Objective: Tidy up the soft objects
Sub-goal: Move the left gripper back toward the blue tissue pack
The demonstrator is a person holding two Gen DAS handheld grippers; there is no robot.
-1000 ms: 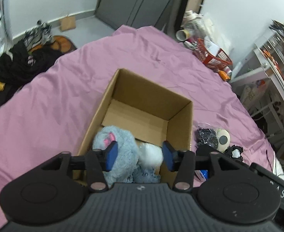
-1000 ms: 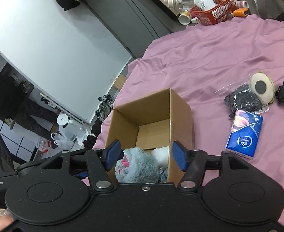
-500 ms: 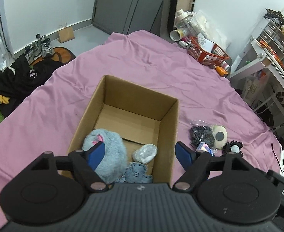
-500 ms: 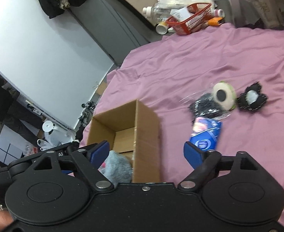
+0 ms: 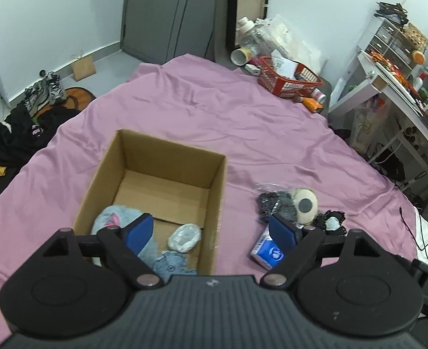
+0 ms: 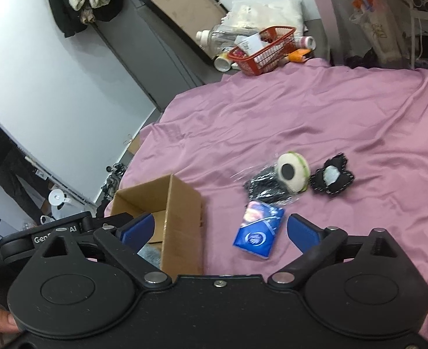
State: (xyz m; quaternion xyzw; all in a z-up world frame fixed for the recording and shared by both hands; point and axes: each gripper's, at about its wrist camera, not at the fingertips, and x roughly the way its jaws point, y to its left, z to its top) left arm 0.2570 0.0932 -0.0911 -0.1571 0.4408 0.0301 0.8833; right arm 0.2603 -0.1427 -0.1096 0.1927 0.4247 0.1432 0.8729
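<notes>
Left gripper (image 5: 211, 231) and right gripper (image 6: 219, 228) are both gaping wide, gripping nothing. Cardboard box (image 5: 167, 157) is sitting centre-left, holding grey plush (image 5: 112, 221). Blue tissue pack (image 6: 259, 234) is lying lower centre on pink sheet (image 6: 330, 116).

A red plastic basket (image 5: 288, 80) holding papers stands at the far edge of the bed with the wrinkled pink sheet (image 5: 214, 122). Beside it lie a clear plastic bottle (image 6: 214, 35) and an orange tube (image 5: 311, 105). On the floor are grey sneakers (image 5: 43, 93) and what is possibly a black jacket (image 5: 16, 139).
</notes>
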